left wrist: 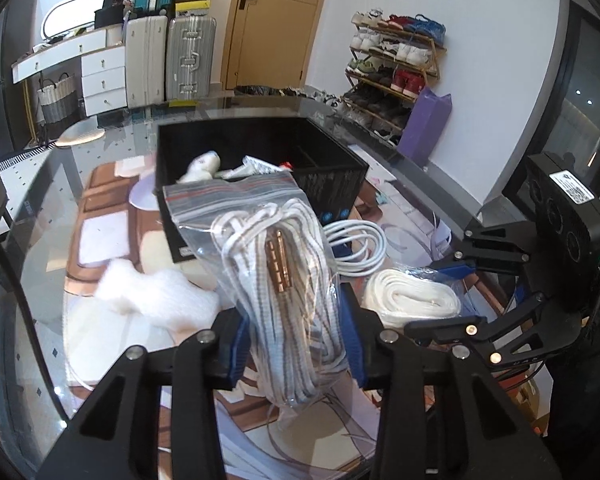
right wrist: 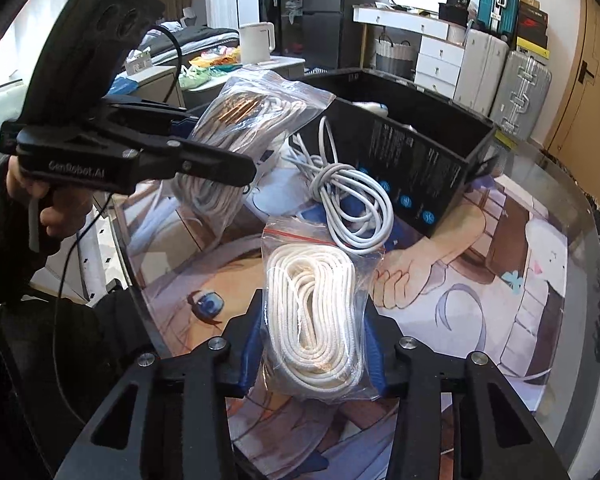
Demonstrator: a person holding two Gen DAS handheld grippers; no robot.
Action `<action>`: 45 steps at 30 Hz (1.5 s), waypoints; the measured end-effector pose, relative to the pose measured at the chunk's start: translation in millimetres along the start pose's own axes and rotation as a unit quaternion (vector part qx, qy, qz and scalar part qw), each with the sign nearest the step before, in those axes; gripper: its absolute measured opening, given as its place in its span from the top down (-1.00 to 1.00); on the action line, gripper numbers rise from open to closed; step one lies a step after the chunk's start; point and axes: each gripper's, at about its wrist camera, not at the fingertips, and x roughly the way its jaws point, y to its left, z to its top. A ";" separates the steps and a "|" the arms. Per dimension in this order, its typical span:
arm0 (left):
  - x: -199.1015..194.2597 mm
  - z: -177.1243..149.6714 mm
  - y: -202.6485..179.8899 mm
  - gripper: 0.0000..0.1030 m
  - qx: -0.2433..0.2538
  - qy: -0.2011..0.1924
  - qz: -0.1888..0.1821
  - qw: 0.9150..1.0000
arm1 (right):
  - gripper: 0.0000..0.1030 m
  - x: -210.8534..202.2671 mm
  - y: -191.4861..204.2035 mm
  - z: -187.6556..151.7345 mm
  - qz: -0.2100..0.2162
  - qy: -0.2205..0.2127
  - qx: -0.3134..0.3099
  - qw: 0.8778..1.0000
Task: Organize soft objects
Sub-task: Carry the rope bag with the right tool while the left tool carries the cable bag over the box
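My left gripper (left wrist: 296, 340) is shut on a clear zip bag of grey-white laces with copper tips (left wrist: 284, 280), held up off the table; the same bag of laces (right wrist: 236, 128) shows at the upper left of the right wrist view, gripped by the left gripper (right wrist: 220, 160). My right gripper (right wrist: 314, 348) is shut on a second zip bag holding a coil of white rope (right wrist: 312, 312), which appears as the white rope bag (left wrist: 412, 298) low on the right in the left wrist view. Behind both stands an open black box (left wrist: 260, 148) with a few white items inside.
A loose white cable (right wrist: 356, 200) lies coiled against the black box (right wrist: 420, 160). White foam wrap (left wrist: 152, 296) rests on the glass table (left wrist: 40, 280) at the left. Suitcases, drawers, a door and a shoe rack (left wrist: 396, 68) line the far walls. A person's hand (right wrist: 52, 208) holds the left gripper's handle.
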 end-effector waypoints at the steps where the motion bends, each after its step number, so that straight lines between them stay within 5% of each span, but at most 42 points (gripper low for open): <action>1: -1.2 0.2 0.8 0.26 -0.001 -0.002 0.000 1.000 | 0.17 -2.0 0.1 0.9 0.001 -0.005 0.000 1.000; 18: -10.7 4.7 -0.8 0.26 0.000 -0.023 -0.006 1.000 | 0.17 -35.2 2.0 11.1 0.021 -0.082 0.004 0.996; 45: -17.6 25.5 18.0 0.25 -0.013 -0.057 0.024 0.998 | 0.17 -67.8 -37.1 28.9 -0.077 -0.174 0.127 0.974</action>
